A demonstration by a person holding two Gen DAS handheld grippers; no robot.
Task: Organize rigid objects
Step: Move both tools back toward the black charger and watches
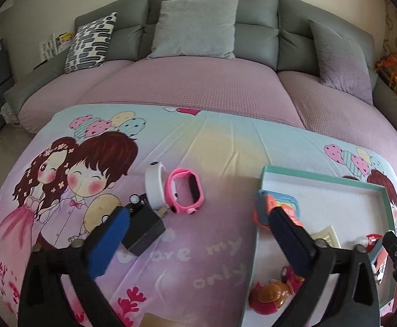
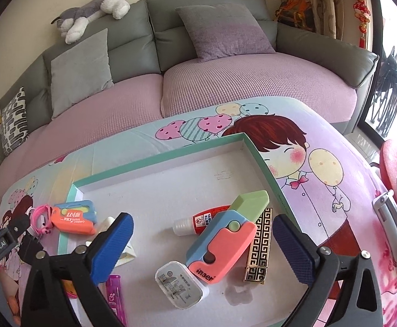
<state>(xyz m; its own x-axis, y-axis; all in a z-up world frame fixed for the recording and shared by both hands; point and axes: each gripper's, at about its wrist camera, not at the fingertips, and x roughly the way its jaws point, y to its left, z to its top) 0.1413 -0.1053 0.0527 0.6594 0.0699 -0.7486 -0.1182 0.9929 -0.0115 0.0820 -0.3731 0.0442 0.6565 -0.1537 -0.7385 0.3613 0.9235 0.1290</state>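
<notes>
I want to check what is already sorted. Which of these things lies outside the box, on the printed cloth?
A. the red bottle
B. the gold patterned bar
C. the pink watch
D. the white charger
C: the pink watch lies on the cloth left of the box, beside the white roll; the charger, the bottle and the gold bar all rest on the box floor.

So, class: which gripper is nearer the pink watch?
Left. The left gripper hangs open just short of the pink watch on the cloth; the right gripper is open over the tray, well to the watch's right.
</notes>
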